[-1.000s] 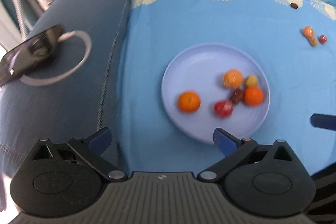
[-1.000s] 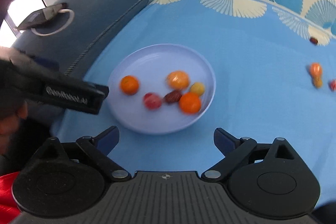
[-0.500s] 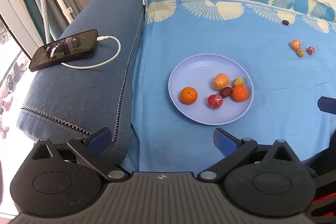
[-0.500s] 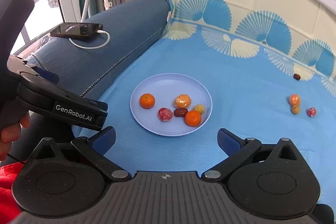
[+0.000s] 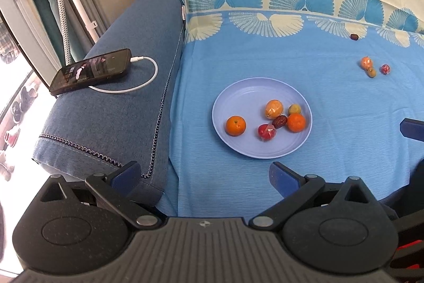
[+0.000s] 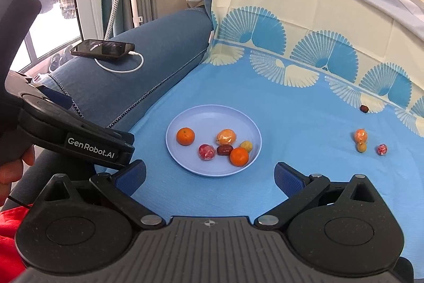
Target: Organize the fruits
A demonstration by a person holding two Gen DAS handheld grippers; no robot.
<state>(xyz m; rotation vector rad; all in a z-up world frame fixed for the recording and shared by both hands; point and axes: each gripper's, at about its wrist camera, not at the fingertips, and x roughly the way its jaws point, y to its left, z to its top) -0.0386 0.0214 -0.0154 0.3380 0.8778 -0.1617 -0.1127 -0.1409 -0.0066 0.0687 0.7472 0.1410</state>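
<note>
Holding six fruits, the plate [image 5: 261, 147] sits just beyond both claws, left [image 5: 204, 174] and right [image 6: 209, 178], each spread apart, empty.

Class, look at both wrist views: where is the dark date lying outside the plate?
The date lies alone on the blue cloth, far right in both views, by the fan-patterned border, beyond the three loose fruits.

Beyond the plate, far to the claw's right, the small dark oval fruit [image 5: 354, 36] was too tiny to identify. The other gripper's blue rubber fingertip [image 5: 412, 128] was cut off by the right edge, its body hidden.
</note>
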